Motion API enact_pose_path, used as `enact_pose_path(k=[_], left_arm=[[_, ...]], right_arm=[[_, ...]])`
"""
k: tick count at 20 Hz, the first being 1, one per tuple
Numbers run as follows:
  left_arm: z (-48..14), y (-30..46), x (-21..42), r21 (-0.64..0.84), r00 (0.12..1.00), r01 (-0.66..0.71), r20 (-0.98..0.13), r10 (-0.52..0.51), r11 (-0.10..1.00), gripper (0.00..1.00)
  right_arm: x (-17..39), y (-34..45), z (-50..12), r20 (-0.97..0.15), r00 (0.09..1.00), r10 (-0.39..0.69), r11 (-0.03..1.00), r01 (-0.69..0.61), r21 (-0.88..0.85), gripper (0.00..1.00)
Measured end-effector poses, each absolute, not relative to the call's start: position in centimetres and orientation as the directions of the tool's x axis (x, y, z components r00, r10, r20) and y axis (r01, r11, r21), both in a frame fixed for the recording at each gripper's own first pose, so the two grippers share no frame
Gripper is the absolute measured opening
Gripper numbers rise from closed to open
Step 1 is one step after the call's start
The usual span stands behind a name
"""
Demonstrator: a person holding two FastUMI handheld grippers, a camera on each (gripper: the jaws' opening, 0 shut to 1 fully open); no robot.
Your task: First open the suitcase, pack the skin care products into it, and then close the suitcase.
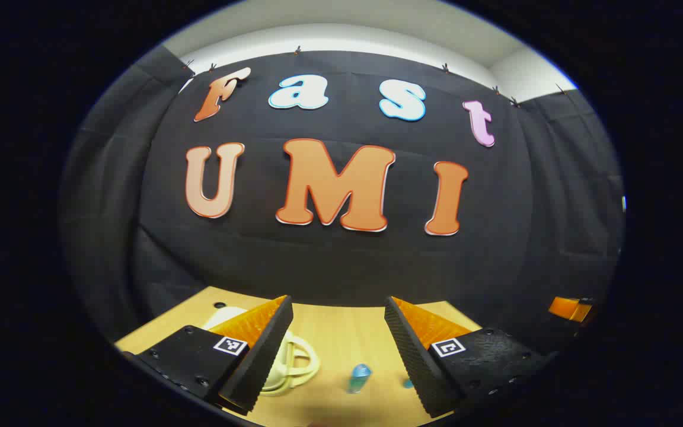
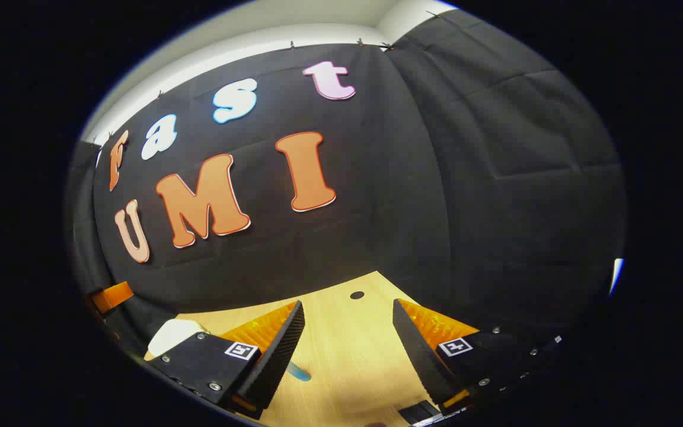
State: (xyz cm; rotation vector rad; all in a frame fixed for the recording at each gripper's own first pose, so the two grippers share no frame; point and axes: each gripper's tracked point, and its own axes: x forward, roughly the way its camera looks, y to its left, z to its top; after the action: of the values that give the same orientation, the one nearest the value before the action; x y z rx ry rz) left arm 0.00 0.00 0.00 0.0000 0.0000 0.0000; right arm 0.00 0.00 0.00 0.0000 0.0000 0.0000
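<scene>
While both grippers hover agape and empty, the suitcase (image 1: 285,362) lies below-left of the left gripper (image 1: 338,344), nearer it than the right gripper (image 2: 347,350).

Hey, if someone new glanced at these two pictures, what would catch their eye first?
Probably the left tongs, open above the wooden table, with a small blue bottle lying between the fingers and a cream suitcase beside it. The right tongs are also open, over bare tabletop.
</scene>
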Motion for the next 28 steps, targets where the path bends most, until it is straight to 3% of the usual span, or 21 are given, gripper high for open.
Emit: enact_pose_path(k=[3, 10, 14, 18, 28], left_arm=[[-1.4, 2.0, 0.1, 0.009, 0.997, -0.05, -0.05, 0.05, 0.999, 0.97], [-3.4, -0.2, -0.6, -0.057, 0.985, -0.131, -0.117, 0.124, 0.99, 0.97], [-3.4, 0.3, -1.4, -0.008, 0.973, -0.21, -0.097, 0.208, 0.978, 0.97], [-3.8, 1.2, -0.3, -0.056, 0.981, -0.172, -0.097, 0.166, 0.983, 0.96], [-3.7, 5.1, 4.0, 0.037, 0.994, -0.03, -0.108, 0.033, 0.999, 0.97]], right_arm=[[1.1, 1.8, -0.4, -0.028, 0.999, 0.031, 0.999, -0.032, -0.018, 0.95], [5.2, 7.1, -2.2, -0.163, 0.951, 0.263, 0.953, -0.283, -0.111, 0.95], [6.4, 8.8, -2.4, -0.195, 0.915, 0.354, 0.918, -0.379, -0.113, 0.95], [6.7, 9.4, -2.8, -0.187, 0.927, 0.324, 0.93, -0.348, -0.117, 0.95], [4.4, 10.1, -3.5, -0.112, 0.983, 0.149, 0.97, -0.167, -0.178, 0.95]])
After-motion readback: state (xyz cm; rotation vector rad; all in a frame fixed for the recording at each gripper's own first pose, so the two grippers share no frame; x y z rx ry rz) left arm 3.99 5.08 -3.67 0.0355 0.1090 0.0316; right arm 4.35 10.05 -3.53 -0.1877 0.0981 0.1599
